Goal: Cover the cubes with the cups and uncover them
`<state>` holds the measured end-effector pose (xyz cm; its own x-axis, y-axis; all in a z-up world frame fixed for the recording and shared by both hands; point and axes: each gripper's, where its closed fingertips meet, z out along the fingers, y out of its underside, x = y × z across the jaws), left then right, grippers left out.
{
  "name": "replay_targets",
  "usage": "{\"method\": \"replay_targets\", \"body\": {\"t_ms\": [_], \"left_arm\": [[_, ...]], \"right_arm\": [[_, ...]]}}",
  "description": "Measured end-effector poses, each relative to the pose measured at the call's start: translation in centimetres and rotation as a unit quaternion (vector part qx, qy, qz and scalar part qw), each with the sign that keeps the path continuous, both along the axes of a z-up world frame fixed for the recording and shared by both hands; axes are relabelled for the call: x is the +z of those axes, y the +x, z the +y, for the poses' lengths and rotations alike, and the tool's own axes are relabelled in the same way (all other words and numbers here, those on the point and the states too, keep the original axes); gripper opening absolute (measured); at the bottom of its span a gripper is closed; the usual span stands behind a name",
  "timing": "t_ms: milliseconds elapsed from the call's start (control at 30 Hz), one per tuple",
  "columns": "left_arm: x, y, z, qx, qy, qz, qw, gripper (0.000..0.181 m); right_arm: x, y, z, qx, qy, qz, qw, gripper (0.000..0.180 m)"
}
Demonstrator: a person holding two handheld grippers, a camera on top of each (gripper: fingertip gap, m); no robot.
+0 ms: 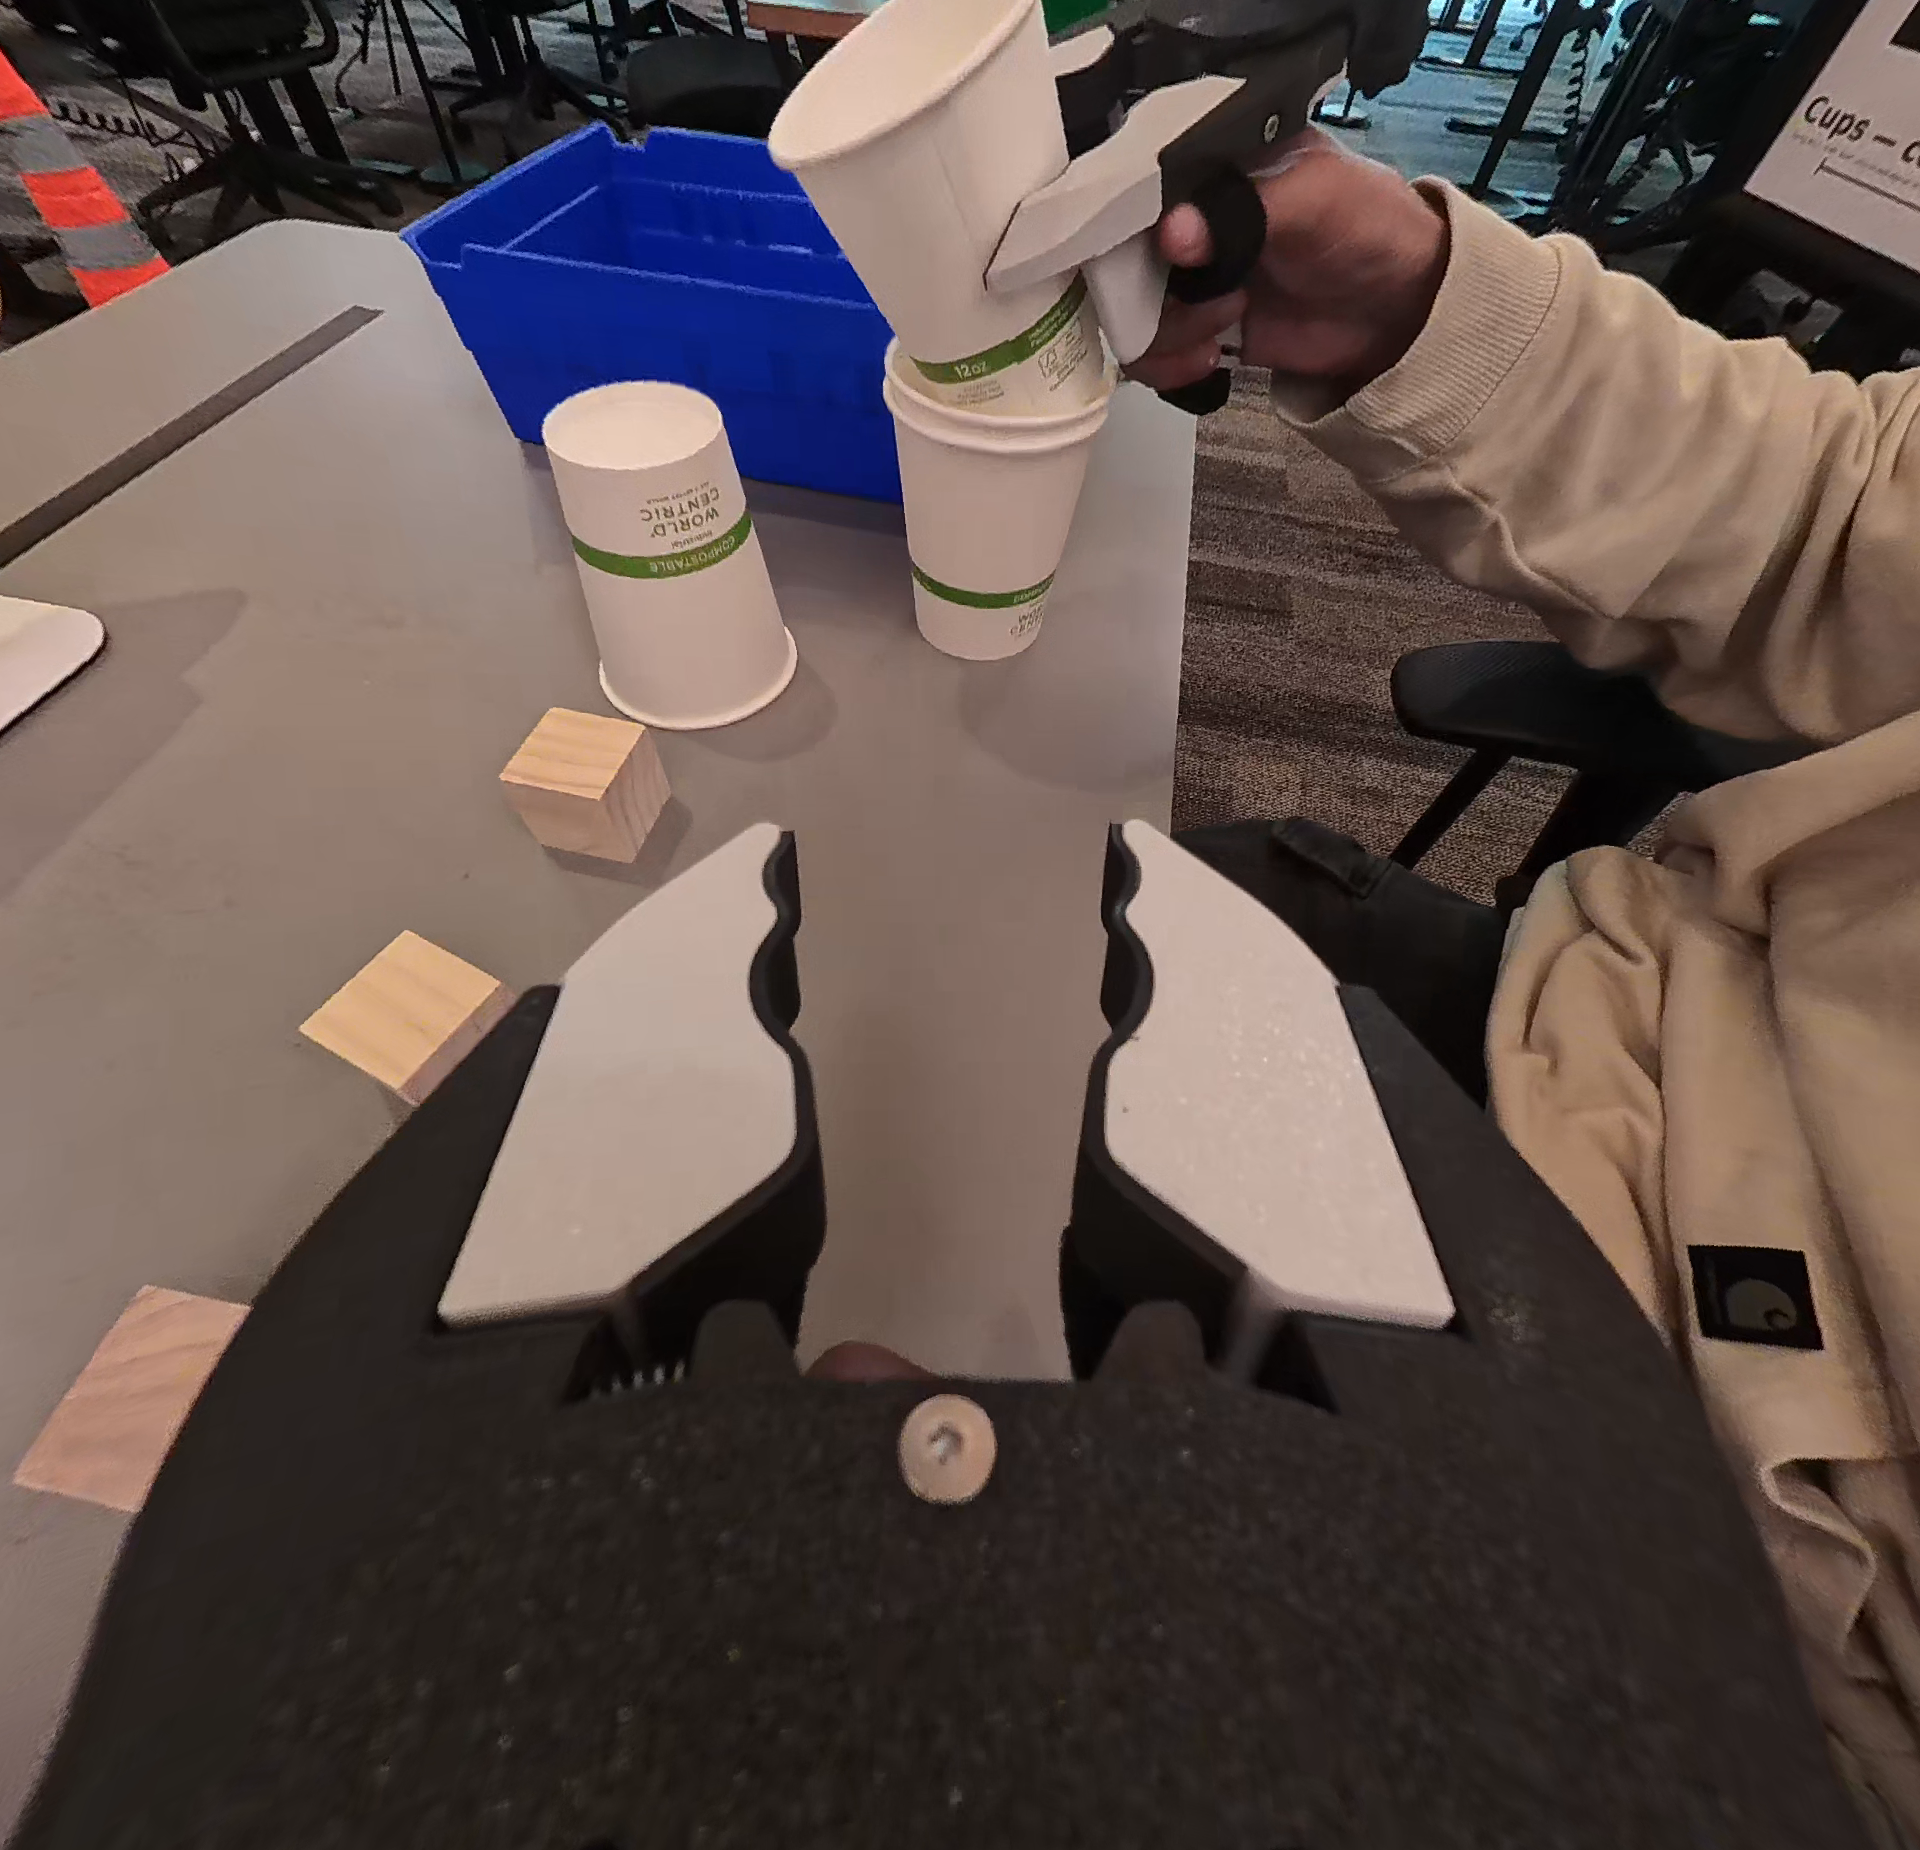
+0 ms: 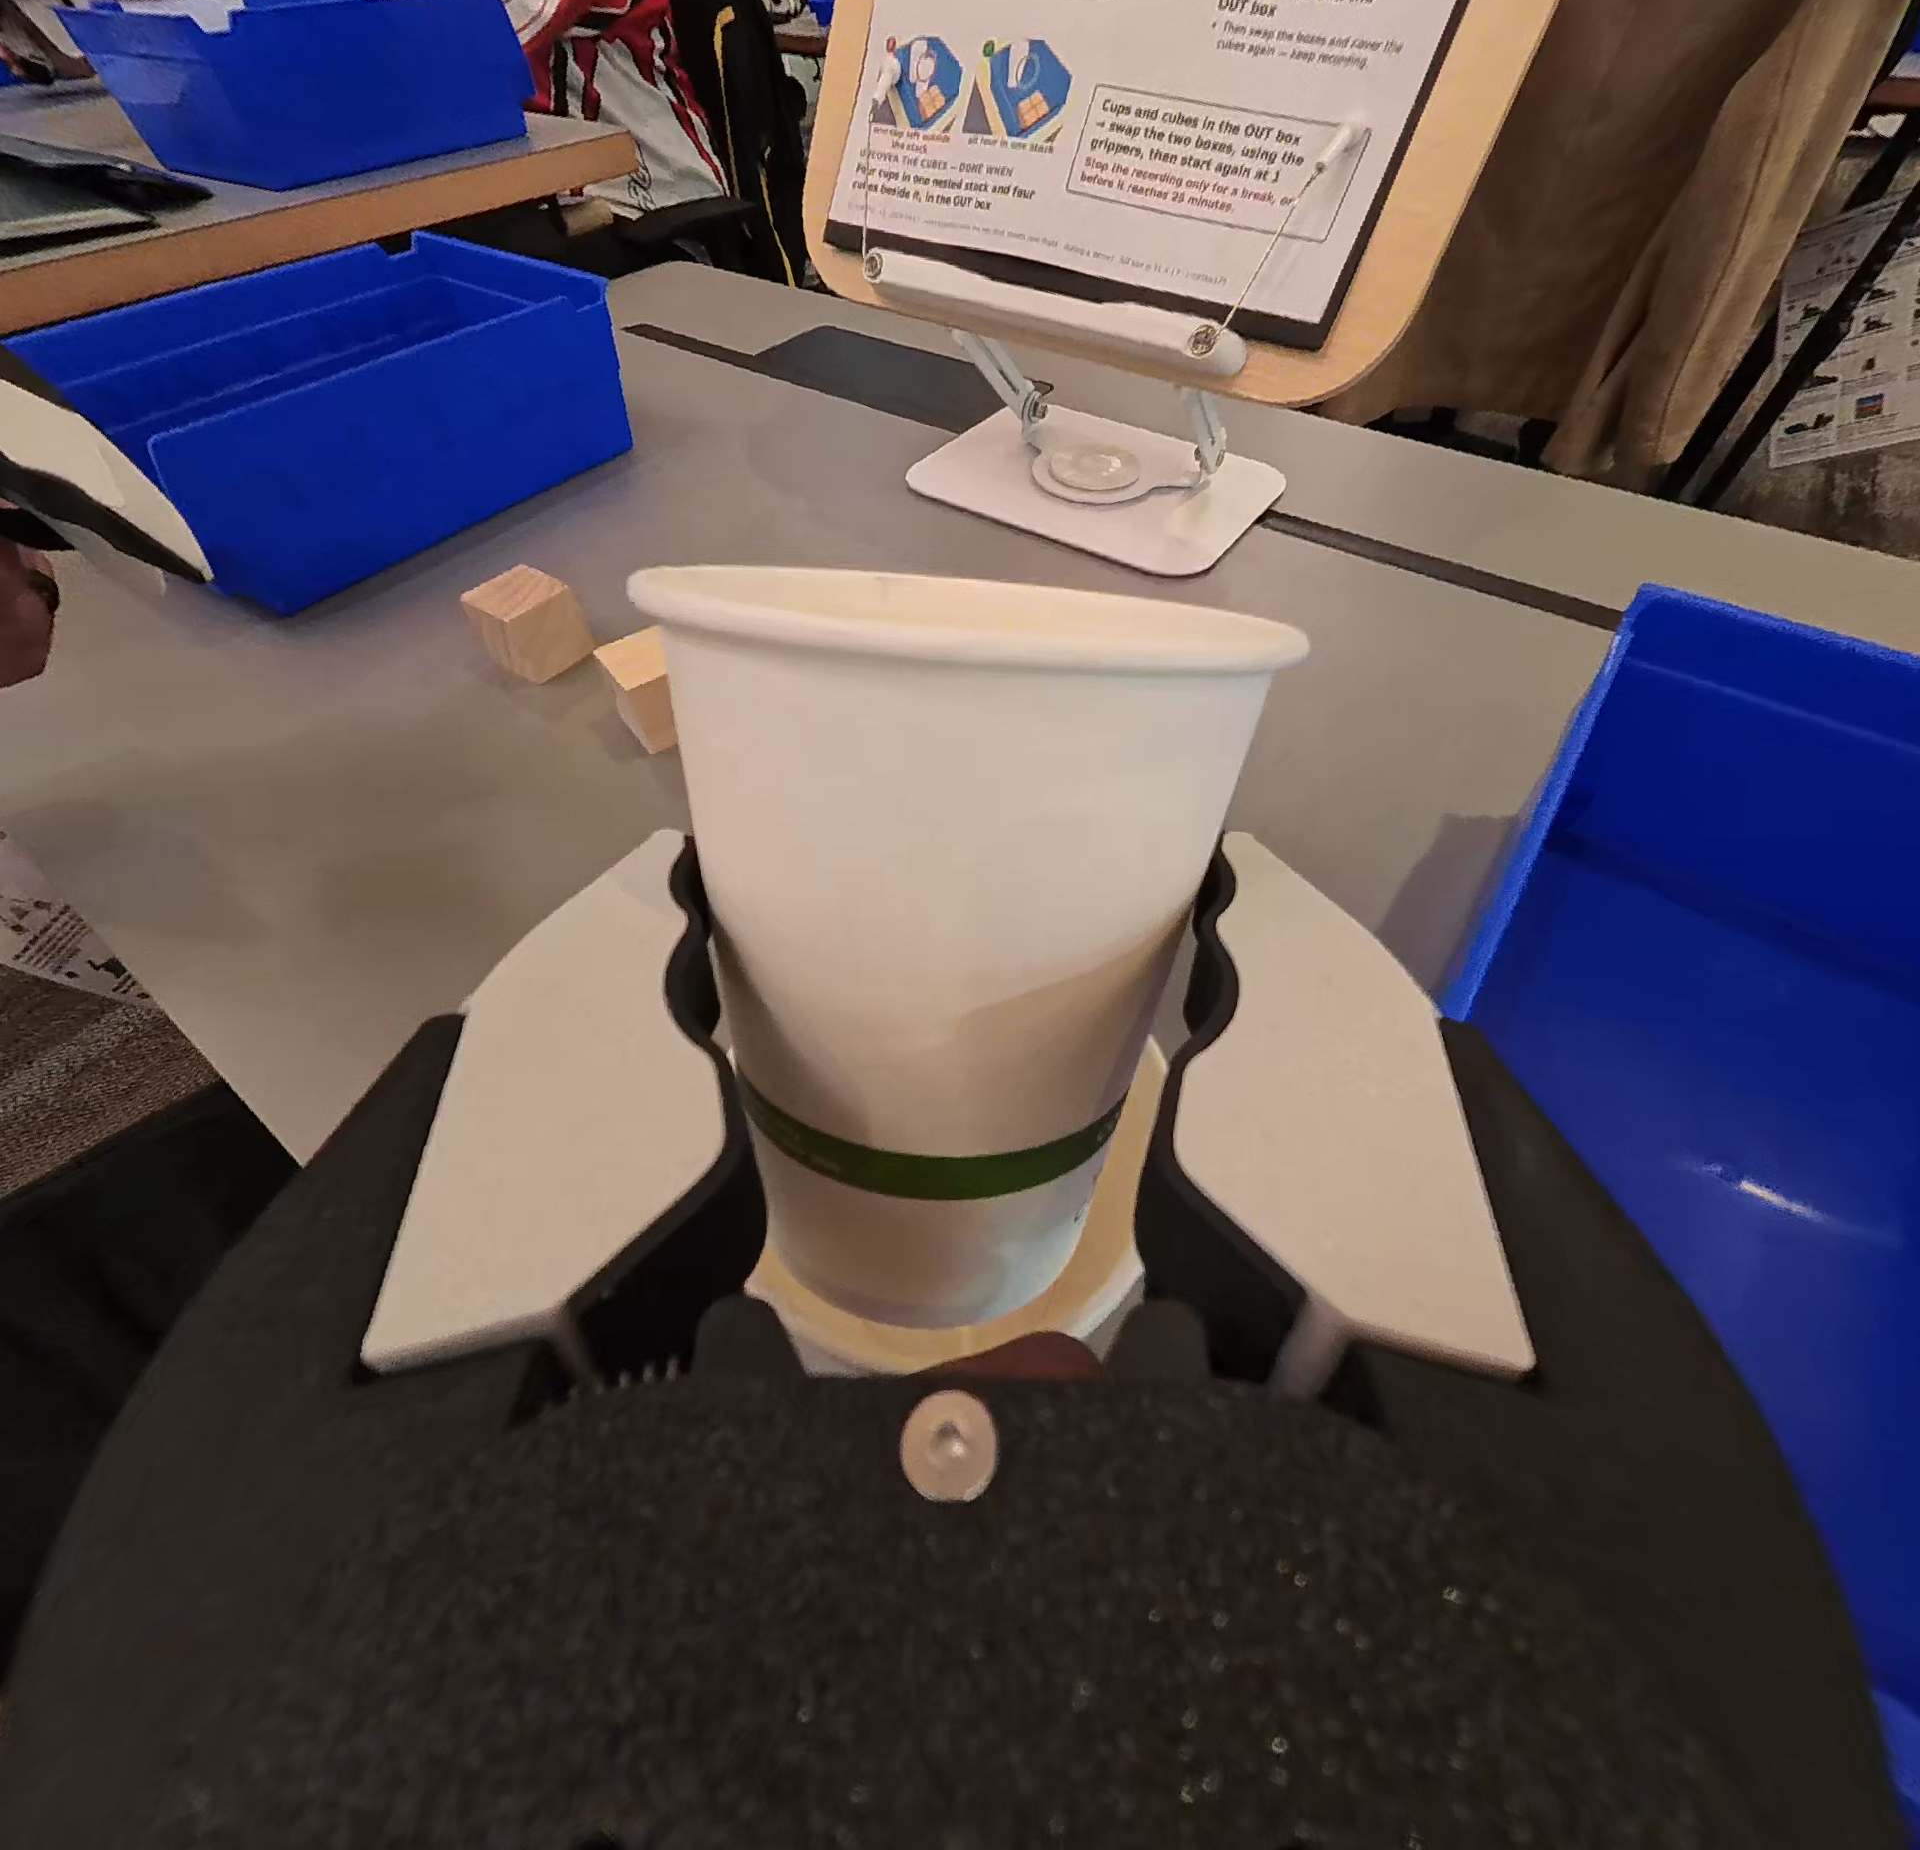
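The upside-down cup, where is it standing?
In the left wrist view, the upside-down cup stands on the grey table, in front of the blue bin, left of the upright cup stack, with a wooden cube just before it.

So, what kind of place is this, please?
Probably an office-like workroom set up for recording data. Office chairs and other desks stand on the carpet behind, blue plastic bins sit on the grey table, and an instruction sheet rests on a stand.
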<state>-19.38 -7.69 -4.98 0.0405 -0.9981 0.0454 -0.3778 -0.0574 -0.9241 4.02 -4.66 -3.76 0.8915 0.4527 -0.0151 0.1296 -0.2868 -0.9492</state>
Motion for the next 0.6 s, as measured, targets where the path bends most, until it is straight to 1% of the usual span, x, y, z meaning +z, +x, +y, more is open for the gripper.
{"method": "replay_targets", "body": {"t_ms": [600], "left_arm": [[-1.5, 0.2, -0.4, -0.011, -0.003, 0.028, 1.0, 0.056]], "right_arm": [[-2.3, 0.0, -0.5, 0.016, -0.029, -0.024, 0.999, 0.091]]}}
